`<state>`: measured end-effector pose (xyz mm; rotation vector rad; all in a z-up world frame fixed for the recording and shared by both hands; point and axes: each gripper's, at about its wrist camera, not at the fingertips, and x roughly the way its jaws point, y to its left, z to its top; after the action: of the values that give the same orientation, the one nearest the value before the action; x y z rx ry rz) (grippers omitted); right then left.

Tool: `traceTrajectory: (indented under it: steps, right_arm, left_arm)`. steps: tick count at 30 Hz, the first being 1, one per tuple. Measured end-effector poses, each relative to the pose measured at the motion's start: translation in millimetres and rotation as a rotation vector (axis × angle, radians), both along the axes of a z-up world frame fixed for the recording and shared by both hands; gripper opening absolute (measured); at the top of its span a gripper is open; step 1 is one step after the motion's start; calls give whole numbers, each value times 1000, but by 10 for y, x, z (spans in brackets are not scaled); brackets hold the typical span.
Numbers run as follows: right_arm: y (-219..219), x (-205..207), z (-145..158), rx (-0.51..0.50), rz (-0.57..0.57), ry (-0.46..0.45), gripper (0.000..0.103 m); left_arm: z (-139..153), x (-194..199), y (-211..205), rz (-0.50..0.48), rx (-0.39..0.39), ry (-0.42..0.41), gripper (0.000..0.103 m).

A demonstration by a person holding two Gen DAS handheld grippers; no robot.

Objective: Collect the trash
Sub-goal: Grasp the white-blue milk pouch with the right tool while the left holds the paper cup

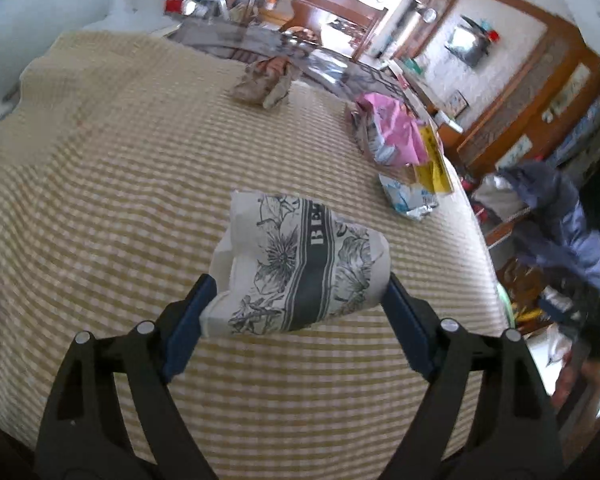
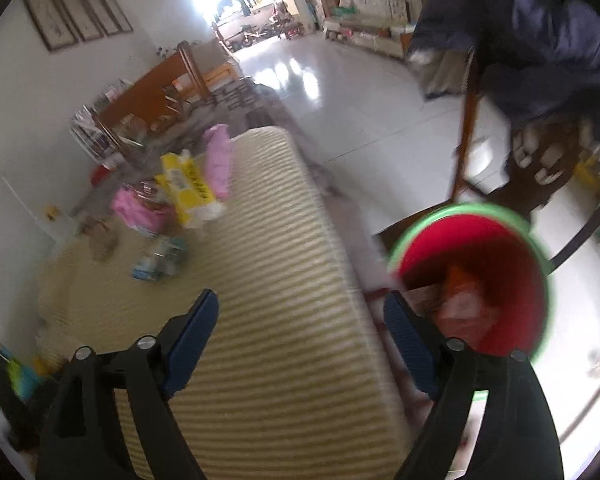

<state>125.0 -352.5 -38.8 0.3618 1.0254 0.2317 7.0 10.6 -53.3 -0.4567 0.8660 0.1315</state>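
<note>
Pinching a printed paper cup (image 1: pixel 300 268), your left gripper (image 1: pixel 300 304) holds it above the checked desk (image 1: pixel 120 160). Your right gripper (image 2: pixel 300 320) has its jaws spread, empty, beside the red bin (image 2: pixel 500 248).

In the right wrist view motion blur smears the wrappers (image 2: pixel 168 208) at left centre, so their print cannot be read. The red bin (image 2: pixel 500 248) at lower right holds blurred scraps, its near rim hidden behind the gripper's arm. In the left wrist view the paper cup's (image 1: pixel 300 264) lettering is cut short by a fold.
</note>
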Motion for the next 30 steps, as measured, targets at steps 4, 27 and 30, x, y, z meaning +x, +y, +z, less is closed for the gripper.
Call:
traceTrajectory:
  steps: [4,27,30]
  right_arm:
    - [505,170,-127,75,61,63,84]
    - [2193,839,-442,-119,276,114,22]
    - [2099,733,-388,-84,330,135,4]
  left_arm:
    - [-68,85,-27,-31,30,5,81]
    - [-153,87,80,-25,-50,26,81]
    - [-178,116,97,-21,-47,34,81]
